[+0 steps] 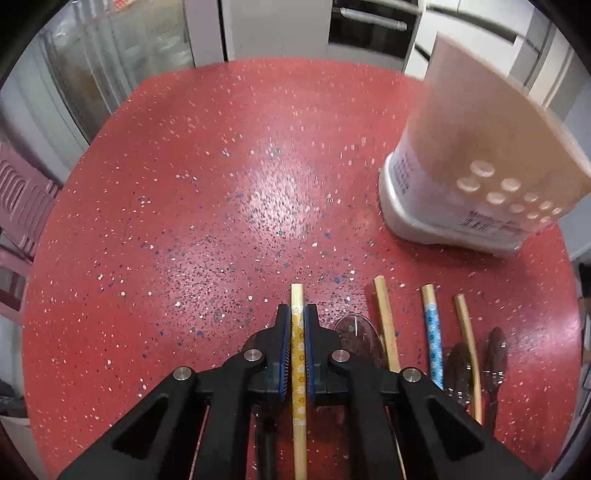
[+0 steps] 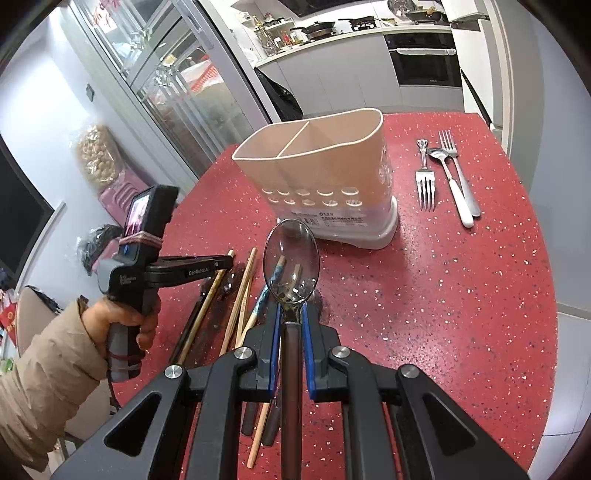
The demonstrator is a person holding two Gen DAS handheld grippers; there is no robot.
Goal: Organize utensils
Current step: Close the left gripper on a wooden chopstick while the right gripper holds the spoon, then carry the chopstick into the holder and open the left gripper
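Left claw [image 1: 297, 314]: closed on yellow-patterned chopstick [image 1: 298, 354], amid utensils at near edge of red desk [image 1: 184, 184]. Right claw [image 2: 290, 314]: closed on clear spoon [image 2: 291, 258]. Beige utensil holder [image 2: 317, 177]: upright, mid-desk. Forks [image 2: 425, 181] toward far right corner.

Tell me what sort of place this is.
Most likely a home kitchen with a dining area. Beyond the red speckled table there is a built-in oven and a counter with pans on a stove. On the table stands a utensil holder, with forks beside it.
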